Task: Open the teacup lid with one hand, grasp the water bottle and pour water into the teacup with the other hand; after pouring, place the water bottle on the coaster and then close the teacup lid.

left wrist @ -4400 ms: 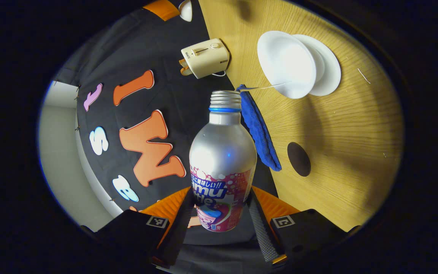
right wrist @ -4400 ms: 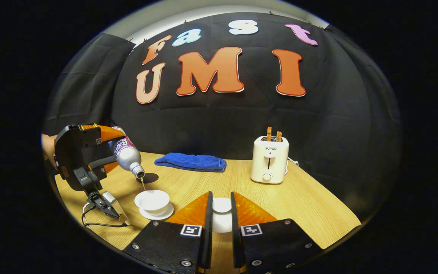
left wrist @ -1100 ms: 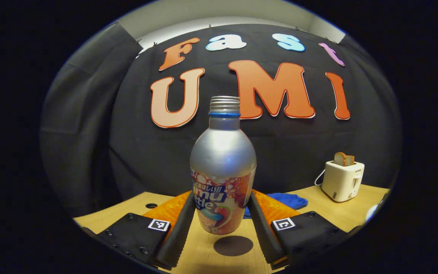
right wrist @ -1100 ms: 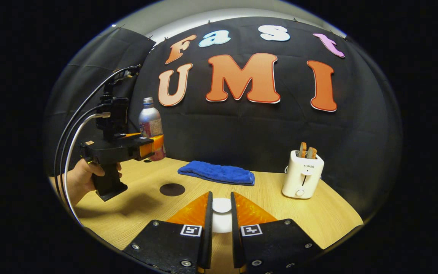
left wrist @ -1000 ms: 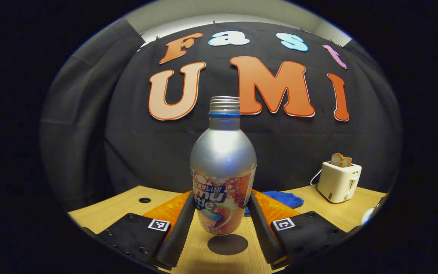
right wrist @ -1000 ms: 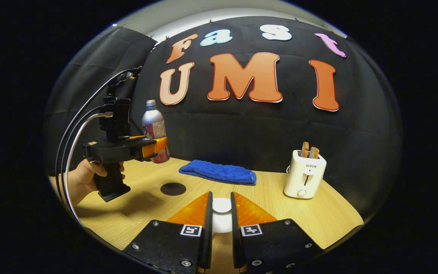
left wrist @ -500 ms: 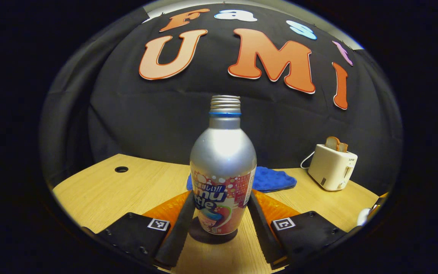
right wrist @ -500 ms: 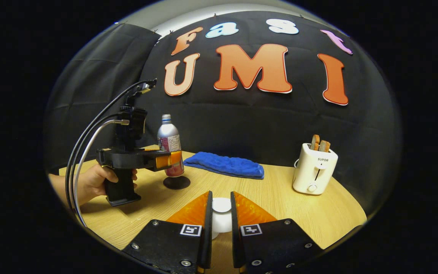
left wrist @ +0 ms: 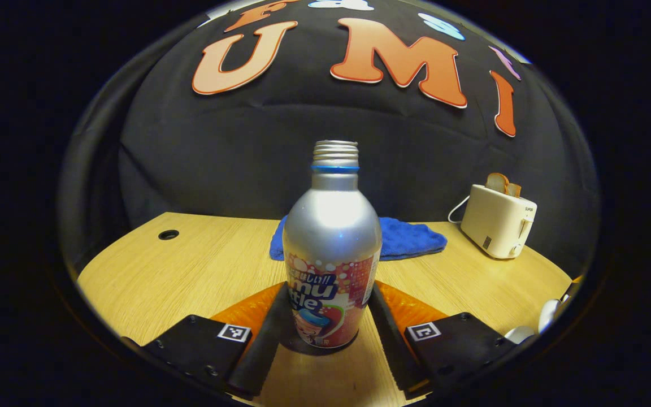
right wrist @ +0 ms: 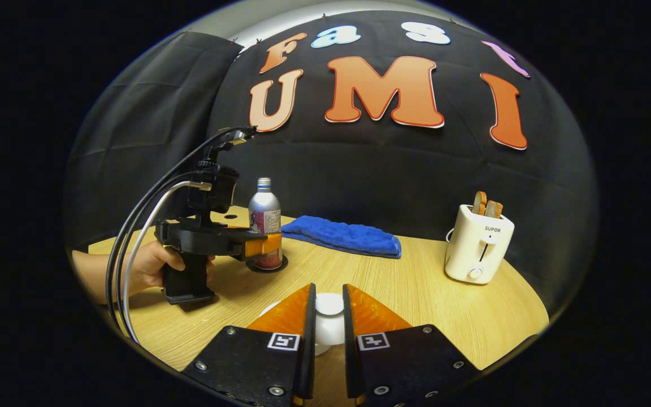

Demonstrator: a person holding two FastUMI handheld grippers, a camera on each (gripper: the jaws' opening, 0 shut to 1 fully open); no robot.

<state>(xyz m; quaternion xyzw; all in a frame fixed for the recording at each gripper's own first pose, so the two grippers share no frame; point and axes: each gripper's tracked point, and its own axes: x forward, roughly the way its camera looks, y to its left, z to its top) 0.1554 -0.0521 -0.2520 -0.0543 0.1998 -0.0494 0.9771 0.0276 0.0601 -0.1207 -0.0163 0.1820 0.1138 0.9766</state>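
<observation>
The silver water bottle [left wrist: 330, 226] stands upright and uncapped on the dark round coaster [left wrist: 298, 346]. My left gripper [left wrist: 328, 297] is shut on its labelled lower half, one finger on each side. In the right gripper view the same bottle [right wrist: 264, 213] sits on the coaster [right wrist: 253, 267], with the left gripper [right wrist: 263, 246] held by a hand [right wrist: 147, 265]. My right gripper [right wrist: 328, 295] is shut on the knob of the white teacup lid [right wrist: 329, 317], held above the table. A white rim of the teacup [right wrist: 272, 308] peeks out beside its left finger.
A folded blue towel [right wrist: 342, 234] lies at the back of the wooden table [right wrist: 416, 294]. A cream toaster [right wrist: 477, 249] with bread slices stands at the right. Cables [right wrist: 133, 226] loop from the left gripper. A small hole [left wrist: 168, 234] marks the table's far left.
The bottle went from tilted and pouring over the teacup to upright, then came down onto the coaster. The right gripper has kept hold of the lid and drifted a little.
</observation>
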